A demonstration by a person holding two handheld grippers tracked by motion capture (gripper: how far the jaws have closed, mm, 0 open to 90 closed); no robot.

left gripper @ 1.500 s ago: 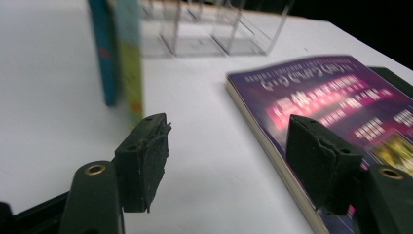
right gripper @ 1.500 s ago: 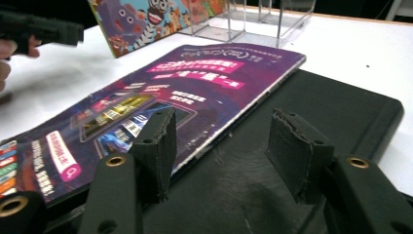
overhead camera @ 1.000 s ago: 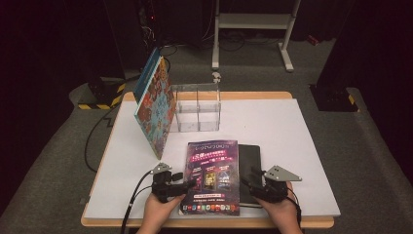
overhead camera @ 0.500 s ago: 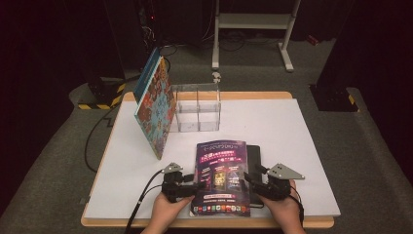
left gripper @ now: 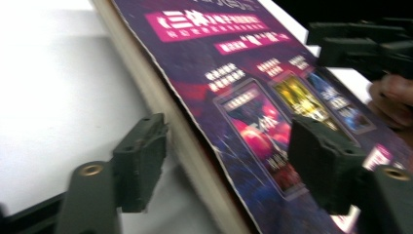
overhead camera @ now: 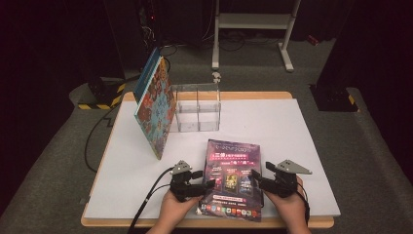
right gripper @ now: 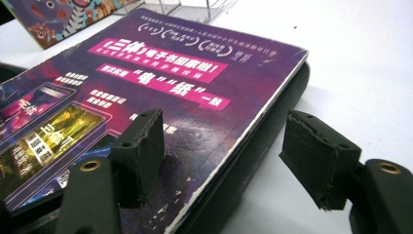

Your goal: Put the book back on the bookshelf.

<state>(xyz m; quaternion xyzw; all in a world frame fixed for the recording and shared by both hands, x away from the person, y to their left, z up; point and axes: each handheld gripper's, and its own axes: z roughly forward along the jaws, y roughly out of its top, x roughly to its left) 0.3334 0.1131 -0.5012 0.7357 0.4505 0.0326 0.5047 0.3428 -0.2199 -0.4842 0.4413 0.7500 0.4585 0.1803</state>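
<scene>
since a second ago the purple book (overhead camera: 233, 180) has slid a little toward the right along the table's near edge, and the left gripper (overhead camera: 207, 185) has followed it inward; the right gripper (overhead camera: 257, 176) has hardly shifted. both sets of jaws have just been opening, each with an edge of the book between them.

in the left gripper view the jaws stand apart astride the book's left edge, one pad over the cover and the other below beside the page block, neither pressing. in the right gripper view the jaws also stand apart astride the right edge, with a dark object (right gripper: 258, 161) lying under the book.

the book lies face up at the near edge of the white table (overhead camera: 292, 131), its near end overhanging slightly. a clear divided box (overhead camera: 197, 107) stands toward the far edge, and a colourful book (overhead camera: 155, 109) leans upright just to its left.
</scene>
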